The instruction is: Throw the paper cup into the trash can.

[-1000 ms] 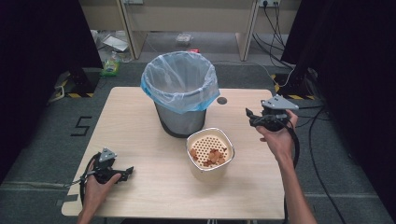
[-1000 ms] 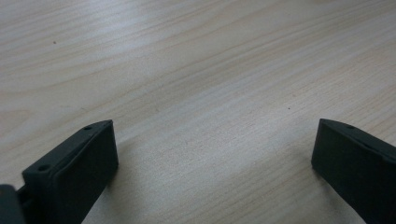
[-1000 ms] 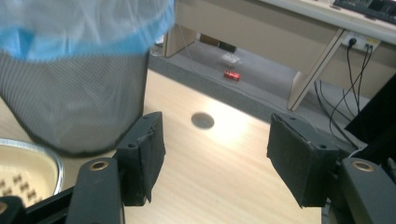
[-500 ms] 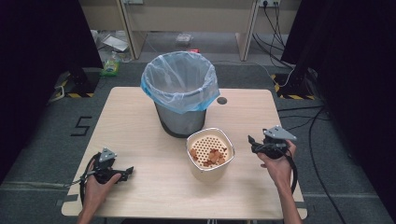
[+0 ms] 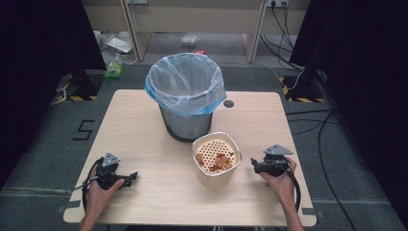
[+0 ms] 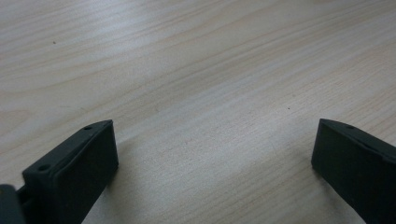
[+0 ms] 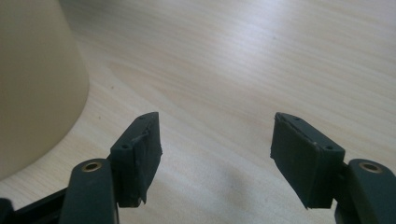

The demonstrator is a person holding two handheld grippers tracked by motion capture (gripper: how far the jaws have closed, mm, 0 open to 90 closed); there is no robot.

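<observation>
Worktop (image 5: pixel 144 125): a pale wood surface, carrying everything; both hands are resting low at its near edge, likely between moves.
Bin (image 5: pixel 186 96): a grey can lined with a pale blue bag, standing open-mouthed, well ahead of both sets of fingers, probably waiting to take scraps.
Strainer tub (image 5: pixel 216 161): a cream container with a perforated insert, sitting just in front of the bin and between the two grippers, nearer the right one; its wall is showing at the left of the right gripper view.
Scraps (image 5: pixel 217 161): brownish bits lying on the insert, seemingly meant for the bin.
Right gripper (image 5: pixel 257 166): fingers (image 7: pixel 140 149) standing apart, holding nothing, pointing towards the tub's side.
Left gripper (image 5: pixel 129 178): fingers (image 6: pixel 74 172) spread wide over bare wood, empty, well apart from the tub.
</observation>
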